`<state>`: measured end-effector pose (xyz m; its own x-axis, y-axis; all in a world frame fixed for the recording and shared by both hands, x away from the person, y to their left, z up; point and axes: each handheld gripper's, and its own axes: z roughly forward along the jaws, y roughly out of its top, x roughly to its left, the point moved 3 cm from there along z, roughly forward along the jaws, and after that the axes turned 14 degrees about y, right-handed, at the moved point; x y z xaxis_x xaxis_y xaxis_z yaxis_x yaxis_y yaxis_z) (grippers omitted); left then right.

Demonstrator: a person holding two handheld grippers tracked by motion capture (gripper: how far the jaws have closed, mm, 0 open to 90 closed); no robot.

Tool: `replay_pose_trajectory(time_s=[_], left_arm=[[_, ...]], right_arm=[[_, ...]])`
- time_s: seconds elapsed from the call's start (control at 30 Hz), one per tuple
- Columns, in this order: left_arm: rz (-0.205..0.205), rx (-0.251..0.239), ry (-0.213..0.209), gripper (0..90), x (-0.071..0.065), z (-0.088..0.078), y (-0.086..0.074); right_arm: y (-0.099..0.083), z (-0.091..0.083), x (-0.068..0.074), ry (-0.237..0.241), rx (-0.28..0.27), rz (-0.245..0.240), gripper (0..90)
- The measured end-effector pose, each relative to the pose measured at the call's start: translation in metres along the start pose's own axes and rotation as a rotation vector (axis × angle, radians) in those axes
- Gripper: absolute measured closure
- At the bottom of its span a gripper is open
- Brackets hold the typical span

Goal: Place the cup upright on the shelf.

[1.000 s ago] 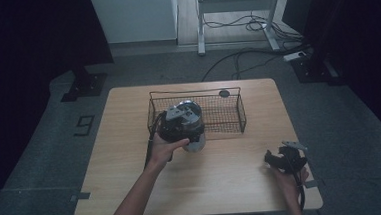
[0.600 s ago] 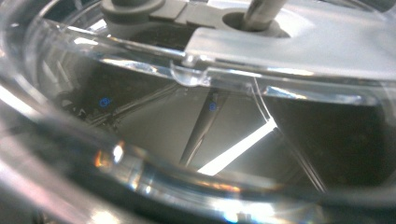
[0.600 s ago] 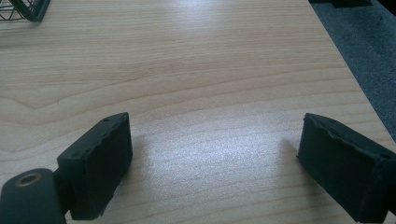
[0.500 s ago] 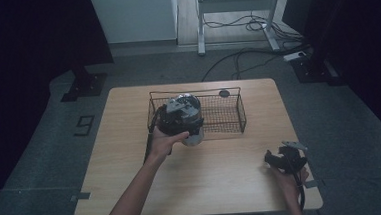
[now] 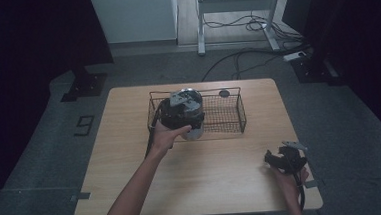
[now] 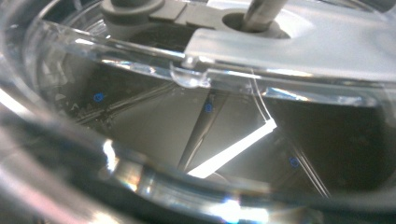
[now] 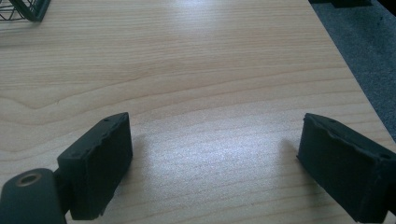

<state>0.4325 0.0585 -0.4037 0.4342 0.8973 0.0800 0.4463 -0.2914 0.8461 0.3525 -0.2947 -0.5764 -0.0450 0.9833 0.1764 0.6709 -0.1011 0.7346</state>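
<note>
A clear round container with a grey lid hangs at the left end of the wire basket, partly over its front rim. My left gripper is shut on it, with a hand wrapped around the gripper's body. In the left gripper view the container's clear wall and grey lid part sit close against the camera and hide the jaws. My right gripper rests low at the table's near right corner. Its jaws stand wide open over bare wood.
The black wire basket's corner lies far from the right gripper. A small dark round thing lies on the wooden table just behind the basket. Cables and a metal frame stand on the floor beyond the far edge.
The left hand has lifted the container and carried it a little away from me, toward the basket's left end. The right hand has kept still.
</note>
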Motion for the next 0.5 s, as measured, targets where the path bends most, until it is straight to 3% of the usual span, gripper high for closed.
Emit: replay_pose_trajectory(time_s=[0.33, 0.5], left_arm=[[-0.036, 0.007, -0.005, 3.9, 0.005, 0.011, 0.007], [-0.035, 0.002, 0.006, 3.9, 0.007, 0.014, 0.012]], right_arm=[[0.000, 0.000, 0.000, 0.001, 0.000, -0.002, 10.1], [0.000, 0.000, 0.000, 0.001, 0.000, -0.002, 10.1]])
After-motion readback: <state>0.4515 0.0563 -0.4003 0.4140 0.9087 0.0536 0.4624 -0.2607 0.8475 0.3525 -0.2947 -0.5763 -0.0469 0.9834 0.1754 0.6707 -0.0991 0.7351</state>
